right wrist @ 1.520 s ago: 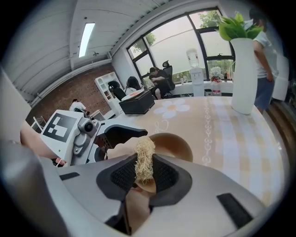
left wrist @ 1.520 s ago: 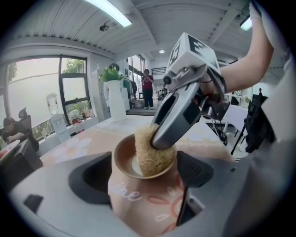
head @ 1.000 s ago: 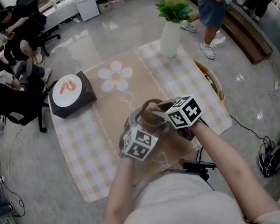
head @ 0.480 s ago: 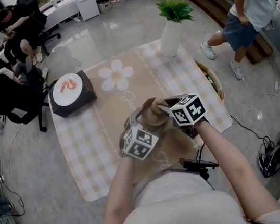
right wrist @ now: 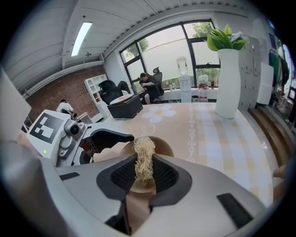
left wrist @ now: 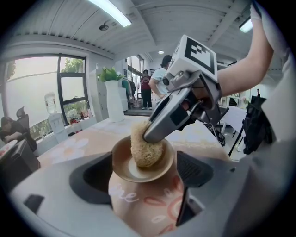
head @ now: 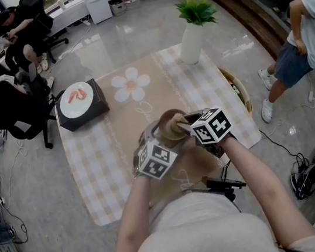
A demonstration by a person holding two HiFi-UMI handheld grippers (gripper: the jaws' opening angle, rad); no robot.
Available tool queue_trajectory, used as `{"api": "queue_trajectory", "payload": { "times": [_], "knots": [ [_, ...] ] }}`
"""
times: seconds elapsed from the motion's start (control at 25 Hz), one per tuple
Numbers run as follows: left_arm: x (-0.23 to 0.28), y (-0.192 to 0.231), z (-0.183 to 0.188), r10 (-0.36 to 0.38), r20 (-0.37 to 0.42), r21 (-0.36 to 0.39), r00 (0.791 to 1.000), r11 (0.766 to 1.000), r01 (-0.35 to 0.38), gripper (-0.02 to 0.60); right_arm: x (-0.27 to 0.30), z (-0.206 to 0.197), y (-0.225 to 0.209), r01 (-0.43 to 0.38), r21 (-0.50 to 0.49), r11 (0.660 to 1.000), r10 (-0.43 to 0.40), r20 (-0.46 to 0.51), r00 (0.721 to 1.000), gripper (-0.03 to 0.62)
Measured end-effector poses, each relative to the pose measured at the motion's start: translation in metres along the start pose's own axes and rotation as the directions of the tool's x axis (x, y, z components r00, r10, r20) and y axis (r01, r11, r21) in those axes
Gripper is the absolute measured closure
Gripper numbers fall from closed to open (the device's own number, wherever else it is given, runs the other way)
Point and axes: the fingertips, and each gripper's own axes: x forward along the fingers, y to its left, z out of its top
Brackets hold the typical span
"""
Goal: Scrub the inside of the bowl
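Observation:
A tan bowl [head: 169, 123] with a pinkish, flower-printed outside [left wrist: 138, 199] is held tilted above the table, and my left gripper [head: 158, 140] is shut on its body. A pale fibrous scrubber [left wrist: 144, 150] presses against the bowl's inner wall. My right gripper [head: 181, 126] is shut on that scrubber [right wrist: 144, 159] and reaches in from the right. In the right gripper view the bowl's rim [right wrist: 165, 147] shows just behind the pads, with the left gripper [right wrist: 108, 136] at the left. The bottom of the bowl's inside is partly hidden by the scrubber.
A checked cloth with a flower print [head: 130, 86] covers the table. On it stand a black box with a white plate [head: 80, 105] at the left, a white vase with a plant [head: 192, 40] at the back and a basket [head: 240, 96] at the right edge. People sit at the far left; one stands at the right [head: 304, 40].
The right gripper and scrubber have shifted slightly inside the bowl. The bowl and left gripper have hardly moved. The standing person has walked to the right.

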Motion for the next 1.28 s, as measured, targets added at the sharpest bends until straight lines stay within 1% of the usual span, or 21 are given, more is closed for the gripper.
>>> {"api": "queue_trajectory", "payload": {
  "times": [0.16, 0.24, 0.36, 0.52, 0.68, 0.88, 1.12, 1.2, 1.28],
  "knots": [
    [-0.003, 0.001, -0.001, 0.005, -0.001, 0.001, 1.000, 1.000, -0.005, 0.164, 0.003, -0.001, 0.009, -0.025, -0.002, 1.000, 0.025, -0.003, 1.000, 0.507],
    [-0.004, 0.001, 0.001, 0.009, 0.005, 0.002, 1.000, 1.000, -0.009, 0.164, 0.003, 0.001, 0.013, -0.034, -0.003, 0.999, 0.034, 0.010, 0.999, 0.505],
    [-0.005, 0.001, 0.004, 0.018, 0.012, 0.005, 1.000, 1.000, -0.018, 0.164, 0.000, 0.008, 0.014, -0.034, -0.011, 0.999, 0.034, 0.056, 0.998, 0.506],
    [-0.008, 0.003, 0.006, 0.031, 0.018, 0.000, 0.999, 1.000, -0.031, 0.164, -0.010, 0.019, 0.010, -0.013, 0.003, 1.000, 0.013, 0.109, 0.994, 0.507],
    [-0.015, 0.005, 0.015, 0.048, 0.063, -0.022, 0.997, 0.999, -0.047, 0.164, -0.022, 0.028, 0.009, 0.001, 0.013, 1.000, -0.003, 0.170, 0.985, 0.507],
    [-0.026, 0.008, 0.029, 0.085, 0.114, -0.025, 0.990, 0.996, -0.083, 0.164, -0.040, 0.044, 0.013, 0.022, 0.021, 1.000, -0.027, 0.265, 0.964, 0.507],
    [-0.039, 0.008, 0.046, 0.119, 0.169, -0.035, 0.979, 0.993, -0.114, 0.169, -0.062, 0.055, 0.022, 0.095, -0.012, 0.995, -0.084, 0.354, 0.931, 0.508],
    [-0.046, 0.008, 0.055, 0.133, 0.188, -0.027, 0.973, 0.991, -0.130, 0.184, -0.069, 0.059, 0.025, 0.114, -0.017, 0.993, -0.099, 0.382, 0.919, 0.508],
    [-0.052, 0.009, 0.064, 0.150, 0.209, -0.022, 0.966, 0.989, -0.148, 0.216, -0.076, 0.062, 0.027, 0.134, -0.018, 0.991, -0.115, 0.408, 0.906, 0.508]
  ]
}}
